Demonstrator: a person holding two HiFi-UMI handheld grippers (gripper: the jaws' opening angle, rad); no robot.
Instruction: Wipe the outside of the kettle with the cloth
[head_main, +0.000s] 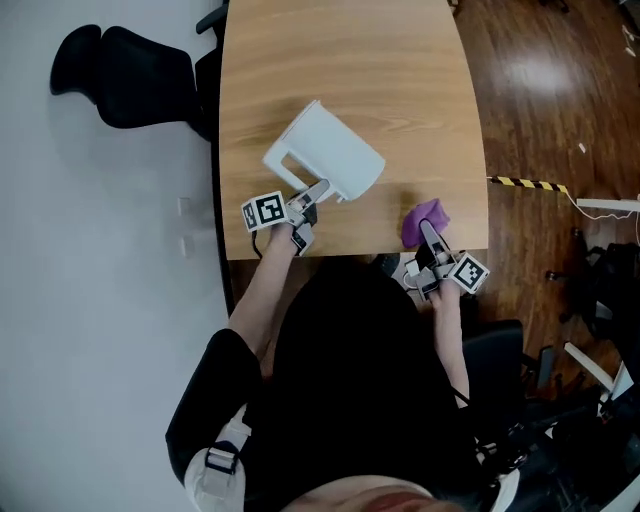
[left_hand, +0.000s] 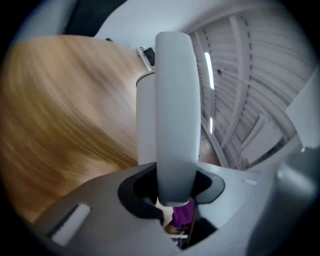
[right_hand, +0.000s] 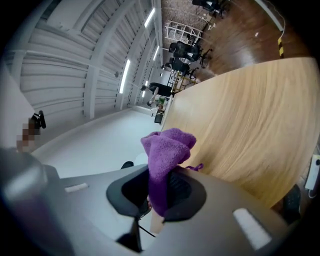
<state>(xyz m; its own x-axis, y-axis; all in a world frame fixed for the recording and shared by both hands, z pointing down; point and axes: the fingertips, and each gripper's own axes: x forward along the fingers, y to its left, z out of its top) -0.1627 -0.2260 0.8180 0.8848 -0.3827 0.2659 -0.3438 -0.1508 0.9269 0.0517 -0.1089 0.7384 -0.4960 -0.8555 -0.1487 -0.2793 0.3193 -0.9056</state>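
- Kettle (head_main: 330, 155): white, tipped well off upright over the near left part of the wooden table (head_main: 340, 60). Its handle (head_main: 285, 165) is turned toward the person. Whether its body rests on the tabletop cannot be told.
- Left gripper (head_main: 312, 205): clenched on the kettle's handle. In the left gripper view the pale bar of the handle (left_hand: 174, 115) fills the gap between the jaws and runs straight up from them.
- Right gripper (head_main: 430, 240): clamped on a purple cloth (head_main: 425, 218). It is at the near edge of the table, to the right of the kettle and apart from it.
- Cloth, right gripper view: a bunched fold (right_hand: 167, 150) stands up out of the jaws, with the rest pinched between the pads. A loose thread hangs at its right side.
- Cloth and kettle: not touching, with bare tabletop between them in the head view.
- Person: black sleeves, both arms reaching forward from the bottom of the head view.
- Surroundings: a black chair (head_main: 120, 65) beyond the table's left edge, dark wooden floor (head_main: 540, 90) to the right, and a yellow-and-black striped strip (head_main: 527, 183) on that floor.
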